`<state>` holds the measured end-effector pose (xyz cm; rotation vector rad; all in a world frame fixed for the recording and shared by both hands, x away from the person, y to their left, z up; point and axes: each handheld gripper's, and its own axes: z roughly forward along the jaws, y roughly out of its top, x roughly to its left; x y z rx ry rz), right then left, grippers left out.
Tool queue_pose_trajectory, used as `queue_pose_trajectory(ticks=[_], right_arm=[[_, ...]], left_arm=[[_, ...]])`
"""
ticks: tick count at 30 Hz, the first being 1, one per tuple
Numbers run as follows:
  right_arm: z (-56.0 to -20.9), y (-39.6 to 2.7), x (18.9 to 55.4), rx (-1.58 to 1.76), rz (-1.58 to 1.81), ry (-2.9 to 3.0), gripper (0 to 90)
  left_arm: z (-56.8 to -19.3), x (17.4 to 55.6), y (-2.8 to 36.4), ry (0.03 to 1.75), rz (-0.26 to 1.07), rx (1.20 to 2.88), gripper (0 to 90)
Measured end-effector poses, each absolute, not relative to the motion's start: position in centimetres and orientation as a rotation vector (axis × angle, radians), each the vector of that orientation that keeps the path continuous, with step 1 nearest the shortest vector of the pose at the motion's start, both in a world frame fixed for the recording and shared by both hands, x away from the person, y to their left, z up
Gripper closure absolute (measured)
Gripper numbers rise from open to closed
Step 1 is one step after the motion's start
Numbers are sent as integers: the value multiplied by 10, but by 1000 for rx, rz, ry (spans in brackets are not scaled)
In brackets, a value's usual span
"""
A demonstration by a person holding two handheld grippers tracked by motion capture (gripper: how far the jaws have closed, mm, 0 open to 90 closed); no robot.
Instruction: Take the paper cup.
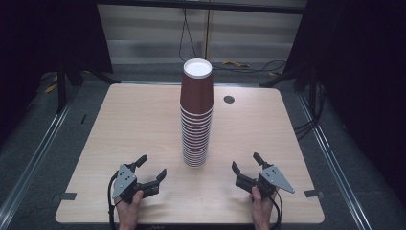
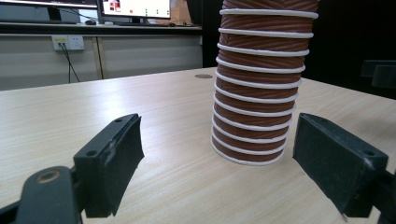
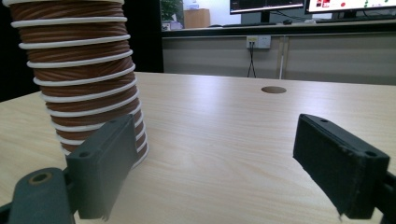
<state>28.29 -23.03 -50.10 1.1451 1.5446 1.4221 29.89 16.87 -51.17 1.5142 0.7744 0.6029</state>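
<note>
Risk: tall stack of upturned brown ribbed paper cups (image 1: 197,115) topples if either empty, wide-open gripper, left (image 1: 152,168) or right (image 1: 245,163), nudges it off-centre.

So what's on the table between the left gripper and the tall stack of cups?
Nothing: the high view shows bare table between the left gripper and the cup stack.
</note>
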Motion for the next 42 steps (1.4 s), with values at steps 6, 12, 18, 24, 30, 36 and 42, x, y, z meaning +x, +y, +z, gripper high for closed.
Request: queue_pose_trajectory(ticks=[6,12,18,24,30,36,42], right_arm=[[-500,-230,284,1143,1402,1586,130],[-500,-229,285,1145,1423,1617,132],[-492,-229,288,1151,1452,1677,137],[-475,-224,291,1110,1462,1727,131],[-460,-217,296,1057,1508,1778,134],[-446,-210,303,1011,1544,1823,136],[-432,-208,307,977,1577,1827,134]], left_arm=[[-511,299,169,771,609,1521,155],[-512,299,170,767,594,1515,155],[-511,300,169,766,607,1538,155],[-511,299,168,756,613,1537,155],[-511,300,168,762,602,1537,155],[-511,300,168,746,600,1545,155],[-511,300,168,743,606,1546,155]])
